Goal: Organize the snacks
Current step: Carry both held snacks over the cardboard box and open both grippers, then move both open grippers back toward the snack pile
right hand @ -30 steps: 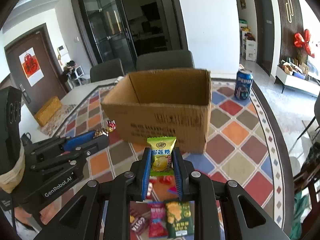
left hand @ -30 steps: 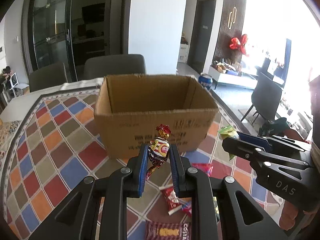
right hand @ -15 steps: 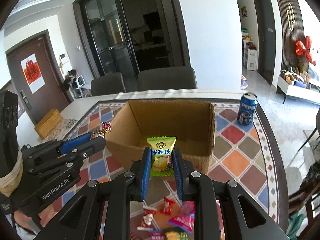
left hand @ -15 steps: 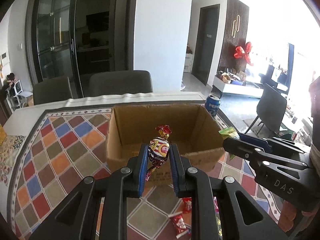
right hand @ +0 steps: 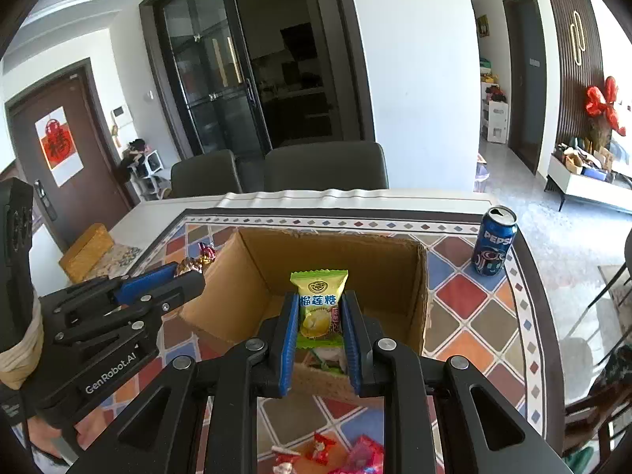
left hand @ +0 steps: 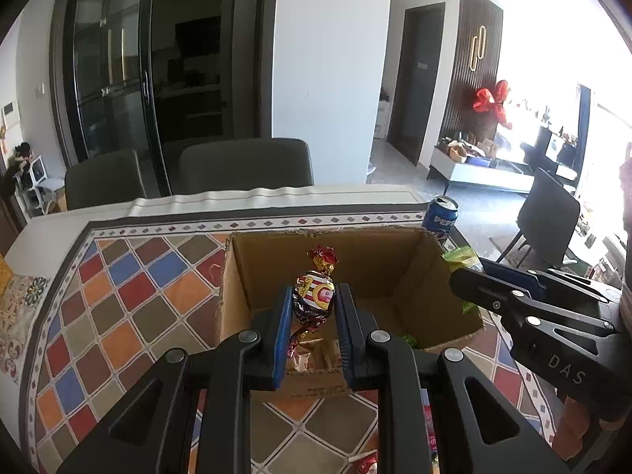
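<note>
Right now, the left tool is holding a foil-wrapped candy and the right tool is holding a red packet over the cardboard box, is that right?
Not quite: the packet in the right tool is green and yellow, not red, as the right wrist view shows. The left tool does hold a foil-wrapped candy over the cardboard box.

A lived-in home is shown, in its dining and living area. A dining table (right hand: 525,268) is covered with a cloth of coloured diamonds, and padded grey chairs (right hand: 324,166) are drawn up at its far side. Behind them, dark glass sliding doors (right hand: 221,75) are set in a white wall, with shelves and a counter seen dimly through them. A brown entrance door (right hand: 51,158) is hung with a red paper decoration (right hand: 59,144). A dark slatted wall panel (left hand: 474,75) is adorned with a red bow (left hand: 491,98), and a low white cabinet (left hand: 486,172) beneath it is cluttered with household things. A soda can (right hand: 493,241) is left on the table.
</note>
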`<state>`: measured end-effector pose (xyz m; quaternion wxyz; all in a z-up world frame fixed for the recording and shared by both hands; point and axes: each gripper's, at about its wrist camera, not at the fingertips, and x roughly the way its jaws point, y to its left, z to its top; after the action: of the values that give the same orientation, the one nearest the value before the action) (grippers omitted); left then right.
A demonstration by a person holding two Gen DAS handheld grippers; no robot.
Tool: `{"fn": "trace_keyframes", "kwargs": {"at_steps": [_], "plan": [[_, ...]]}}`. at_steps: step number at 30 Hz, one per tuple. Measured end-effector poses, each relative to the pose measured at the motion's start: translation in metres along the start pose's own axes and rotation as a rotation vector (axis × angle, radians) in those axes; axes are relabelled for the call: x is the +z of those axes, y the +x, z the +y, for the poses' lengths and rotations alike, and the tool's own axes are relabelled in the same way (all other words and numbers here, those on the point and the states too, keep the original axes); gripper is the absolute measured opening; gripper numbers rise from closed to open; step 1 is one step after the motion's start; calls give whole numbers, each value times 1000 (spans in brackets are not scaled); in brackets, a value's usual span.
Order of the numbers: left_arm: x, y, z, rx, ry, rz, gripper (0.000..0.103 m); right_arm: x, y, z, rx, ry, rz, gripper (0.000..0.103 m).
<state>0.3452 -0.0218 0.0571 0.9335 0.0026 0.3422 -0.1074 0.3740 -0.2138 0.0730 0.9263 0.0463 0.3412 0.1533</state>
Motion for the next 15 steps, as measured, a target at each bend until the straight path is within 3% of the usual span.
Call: {"fn": "trace_keyframes", "kwargs": {"at_steps": [7, 9, 10, 15], "plan": [[9, 21, 3, 29, -18, 26, 24, 6, 19, -5, -15, 9, 29, 23], [9, 19, 3, 46, -16, 15, 42, 7, 23, -7, -33, 18, 41, 32], [8, 17, 2, 53, -14, 8, 46, 6, 24, -9, -44, 28, 45, 34], [-2, 7, -2, 70, 7, 9, 47, -1, 14, -7, -68, 10, 32, 34]]}}
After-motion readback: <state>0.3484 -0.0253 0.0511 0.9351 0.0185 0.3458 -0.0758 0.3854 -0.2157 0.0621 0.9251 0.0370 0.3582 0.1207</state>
